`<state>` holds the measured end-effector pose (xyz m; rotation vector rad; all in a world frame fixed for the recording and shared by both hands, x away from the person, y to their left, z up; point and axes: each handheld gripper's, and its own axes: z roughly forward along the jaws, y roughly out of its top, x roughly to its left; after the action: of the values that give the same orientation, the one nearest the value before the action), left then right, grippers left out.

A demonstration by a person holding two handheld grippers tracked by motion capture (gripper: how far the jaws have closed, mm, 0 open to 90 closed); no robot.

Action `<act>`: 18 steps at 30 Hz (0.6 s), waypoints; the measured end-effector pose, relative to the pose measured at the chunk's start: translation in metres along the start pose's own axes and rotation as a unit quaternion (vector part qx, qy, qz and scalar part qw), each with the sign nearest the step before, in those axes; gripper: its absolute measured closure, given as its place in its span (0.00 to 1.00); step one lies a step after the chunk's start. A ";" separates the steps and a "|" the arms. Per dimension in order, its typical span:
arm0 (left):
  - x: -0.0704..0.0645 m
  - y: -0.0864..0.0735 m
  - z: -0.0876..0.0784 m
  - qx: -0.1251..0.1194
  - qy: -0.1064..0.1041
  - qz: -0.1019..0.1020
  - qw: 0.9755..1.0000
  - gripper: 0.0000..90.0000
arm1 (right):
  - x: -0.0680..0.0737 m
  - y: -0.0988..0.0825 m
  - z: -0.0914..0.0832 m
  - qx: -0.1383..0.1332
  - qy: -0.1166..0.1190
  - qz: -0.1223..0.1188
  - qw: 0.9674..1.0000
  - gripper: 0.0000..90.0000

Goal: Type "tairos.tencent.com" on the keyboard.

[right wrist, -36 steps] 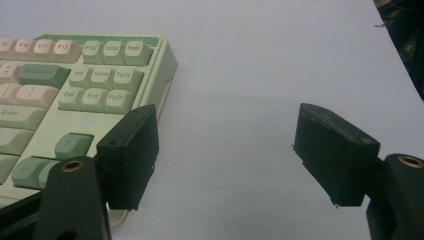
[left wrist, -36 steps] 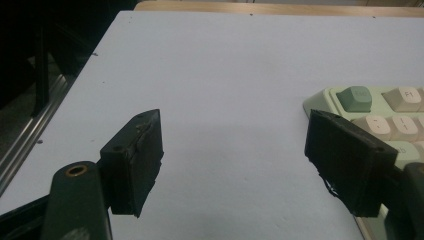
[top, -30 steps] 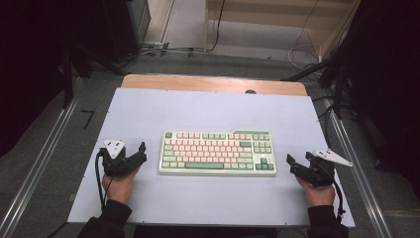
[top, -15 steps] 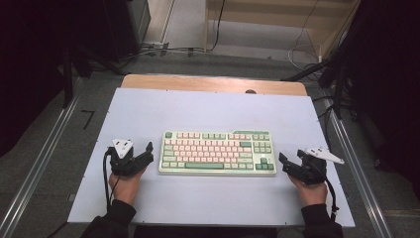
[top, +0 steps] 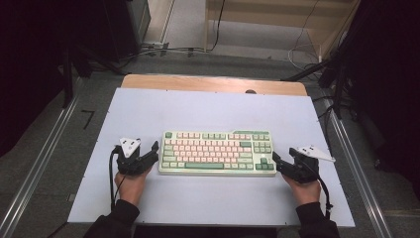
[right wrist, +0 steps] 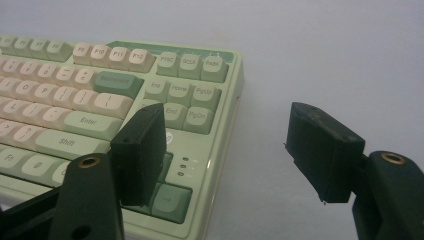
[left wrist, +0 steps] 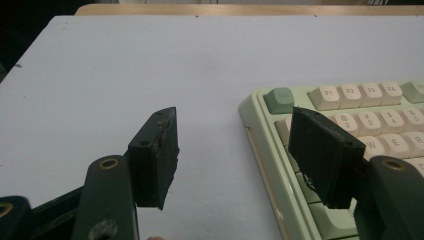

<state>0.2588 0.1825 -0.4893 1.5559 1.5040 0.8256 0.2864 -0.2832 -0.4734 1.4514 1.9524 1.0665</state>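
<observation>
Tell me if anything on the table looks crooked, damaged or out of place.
Nothing stands out. The keyboard lies flat and square on the white table, keys intact as far as visible. The left tool and right tool straddle its two ends, jaws just closing in, pads not yet pressing.

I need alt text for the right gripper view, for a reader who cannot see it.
The right tongs, jaws open, straddle the right end of a green and cream keyboard: one jaw above its arrow keys, the other over the bare white table. The jaws have just been closing; no pad presses on the keyboard.
</observation>
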 end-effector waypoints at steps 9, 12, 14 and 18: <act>-0.013 0.001 0.003 0.005 -0.021 0.010 1.000 0.44 | 0.012 0.003 0.005 0.001 0.011 -0.016 1.000 0.36; -0.016 0.002 0.004 0.009 -0.025 0.012 1.000 0.44 | 0.016 0.004 0.008 0.001 0.016 -0.019 1.000 0.37; -0.017 0.002 0.005 0.011 -0.029 0.013 0.999 0.44 | 0.019 0.005 0.009 0.001 0.019 -0.022 1.000 0.39; -0.021 0.003 0.006 0.013 -0.029 0.016 0.999 0.44 | 0.023 0.006 0.011 0.001 0.024 -0.030 0.999 0.40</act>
<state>0.2637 0.1616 -0.4875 1.6124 1.4575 0.7758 0.2909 -0.2569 -0.4731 1.3713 2.0178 1.0823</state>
